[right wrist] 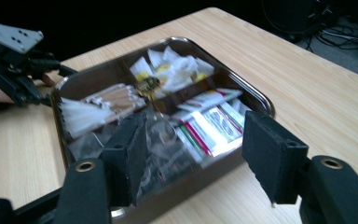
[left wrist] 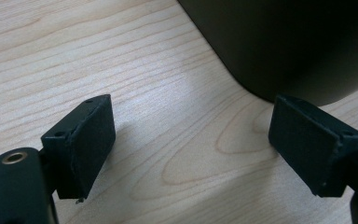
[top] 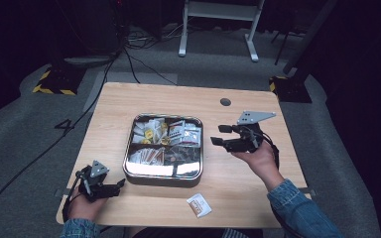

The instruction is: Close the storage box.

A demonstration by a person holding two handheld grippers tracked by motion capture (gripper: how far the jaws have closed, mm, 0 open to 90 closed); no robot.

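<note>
Hovering beside the metal tray point(top: 162, 174) on the counter point(top: 129, 99), the right gripper point(top: 219, 135) is showing its jaws apart with nothing between them. The tray is sitting mid-counter, packed with sachets point(top: 183, 133). The left gripper point(top: 121, 184) is resting low by the tray's near corner, jaws wide apart. A loose packet point(top: 199, 205), possibly a sachet, is lying at the front edge.
</note>
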